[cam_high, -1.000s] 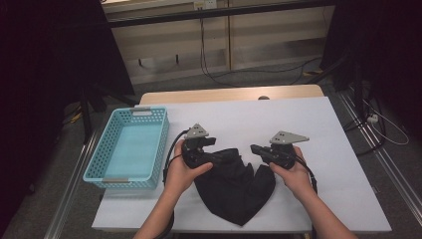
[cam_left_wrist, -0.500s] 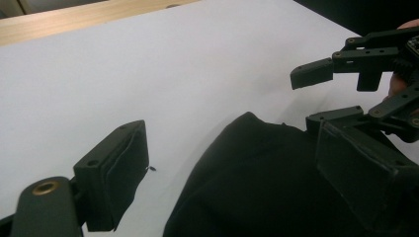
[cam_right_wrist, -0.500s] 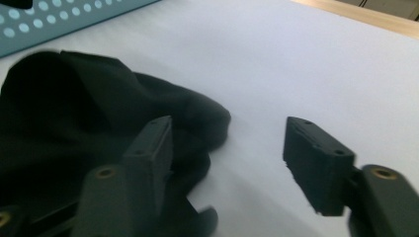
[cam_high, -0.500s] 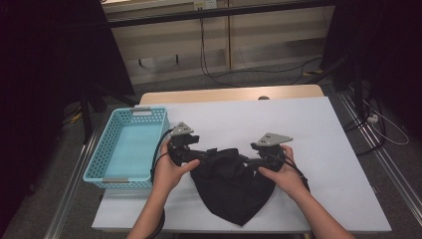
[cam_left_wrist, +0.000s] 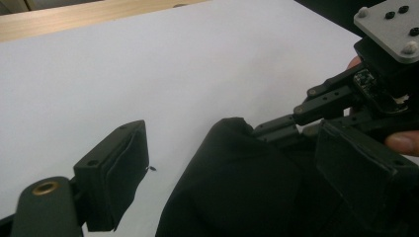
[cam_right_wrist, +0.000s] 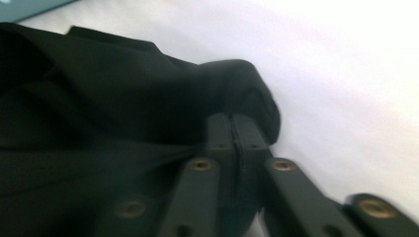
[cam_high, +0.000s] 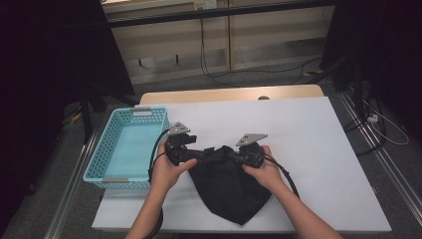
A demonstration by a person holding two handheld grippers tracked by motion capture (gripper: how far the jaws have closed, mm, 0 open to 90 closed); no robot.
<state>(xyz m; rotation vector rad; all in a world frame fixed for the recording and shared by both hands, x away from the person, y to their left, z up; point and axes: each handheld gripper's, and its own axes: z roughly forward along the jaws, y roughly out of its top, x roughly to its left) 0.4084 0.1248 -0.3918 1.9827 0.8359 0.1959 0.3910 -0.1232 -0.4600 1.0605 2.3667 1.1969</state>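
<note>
High view: black cloth (cam_high: 229, 186) on white counter (cam_high: 308, 149), between our left tongs (cam_high: 199, 154) and right tongs (cam_high: 230, 157). Left gripper view: our jaws gape wide around the cloth's edge, not pinching. Right gripper view: jaws just closed, clamping a cloth fold.

No text, label, brand or number can be read anywhere. The surfaces in view carry no legible markings.
</note>
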